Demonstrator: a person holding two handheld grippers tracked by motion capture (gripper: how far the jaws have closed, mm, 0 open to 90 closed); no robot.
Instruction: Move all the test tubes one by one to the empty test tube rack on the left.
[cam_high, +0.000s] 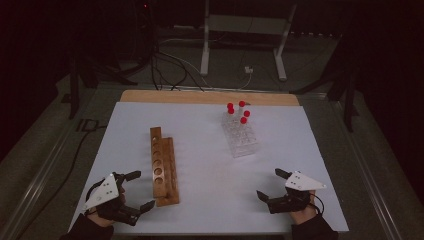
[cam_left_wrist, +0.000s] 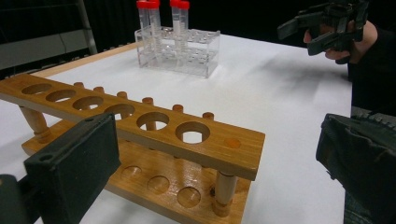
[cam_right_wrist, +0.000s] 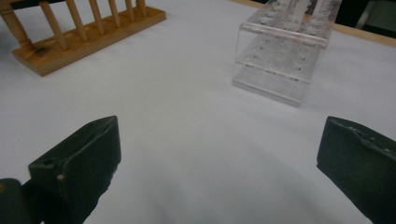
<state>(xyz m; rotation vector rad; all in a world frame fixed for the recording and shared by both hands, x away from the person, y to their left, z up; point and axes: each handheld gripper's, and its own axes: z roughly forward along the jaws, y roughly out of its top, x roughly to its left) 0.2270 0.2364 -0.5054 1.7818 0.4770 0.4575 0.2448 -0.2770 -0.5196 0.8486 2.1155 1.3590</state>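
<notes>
Both grippers idle at near table edge, jaws wide apart, empty: left gripper (cam_high: 135, 192) just beside wooden rack (cam_high: 163, 167), right gripper (cam_high: 270, 184) short of clear rack (cam_high: 240, 137). Red-capped tubes (cam_high: 238, 112) upright at far end (top-heavy). Risk: off-centre grab tipping light rack.

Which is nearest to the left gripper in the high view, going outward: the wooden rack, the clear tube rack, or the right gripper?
From the left gripper:
1. Wooden rack, right beside it.
2. Right gripper, across the table's near edge.
3. Clear tube rack, far right, holding the red-capped tubes.
</notes>
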